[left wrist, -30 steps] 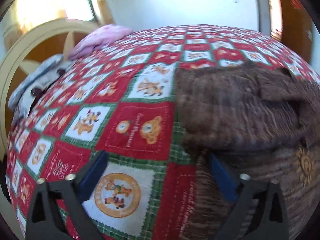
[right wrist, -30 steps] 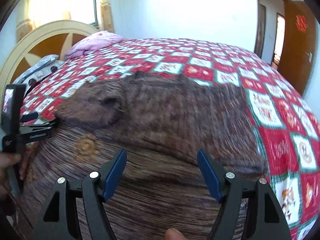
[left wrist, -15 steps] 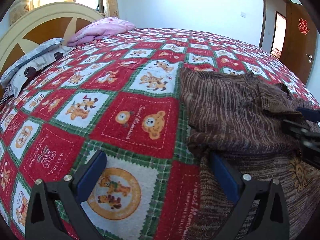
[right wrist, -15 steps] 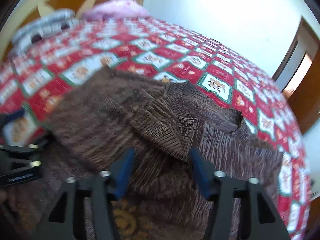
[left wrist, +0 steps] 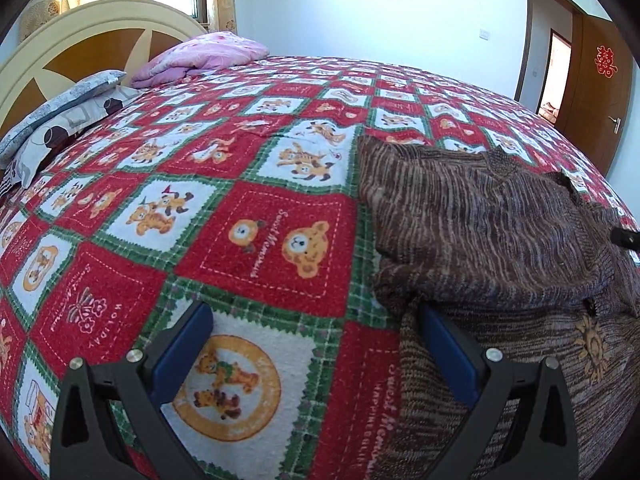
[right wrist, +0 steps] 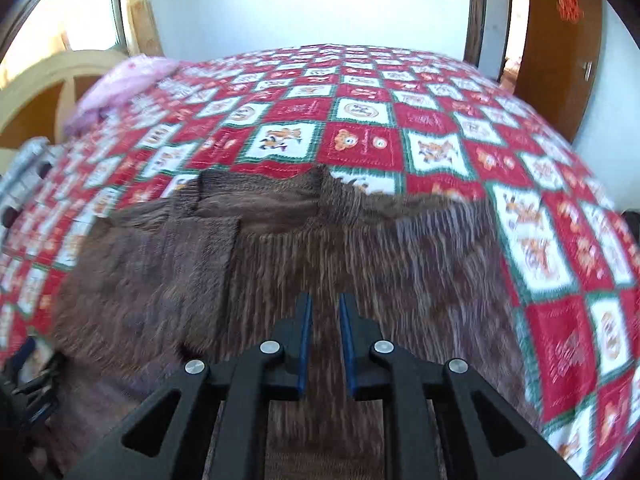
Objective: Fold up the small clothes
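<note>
A brown striped knit sweater (left wrist: 480, 220) lies on the bed, its left sleeve folded in over the body (right wrist: 160, 264). An orange sun motif (left wrist: 592, 344) shows near its front. My left gripper (left wrist: 312, 312) is open wide at the sweater's left edge. Its right finger (left wrist: 448, 352) touches the folded edge and only bedspread lies between the fingers. My right gripper (right wrist: 325, 298) hovers over the middle of the sweater (right wrist: 360, 248). Its jaws are closing to a narrow gap, with nothing pinched between them.
The red, green and white bear-patterned bedspread (left wrist: 248, 240) covers the whole bed. A pink blanket (left wrist: 200, 56) and a grey patterned pillow (left wrist: 60, 108) lie by the cream headboard (left wrist: 80, 28). A brown door (left wrist: 600, 92) stands open at the far right.
My right gripper's jaws have narrowed from wide to a slim gap, and it has swung across the sweater toward its right half. The left gripper has stayed at the sweater's left edge.
</note>
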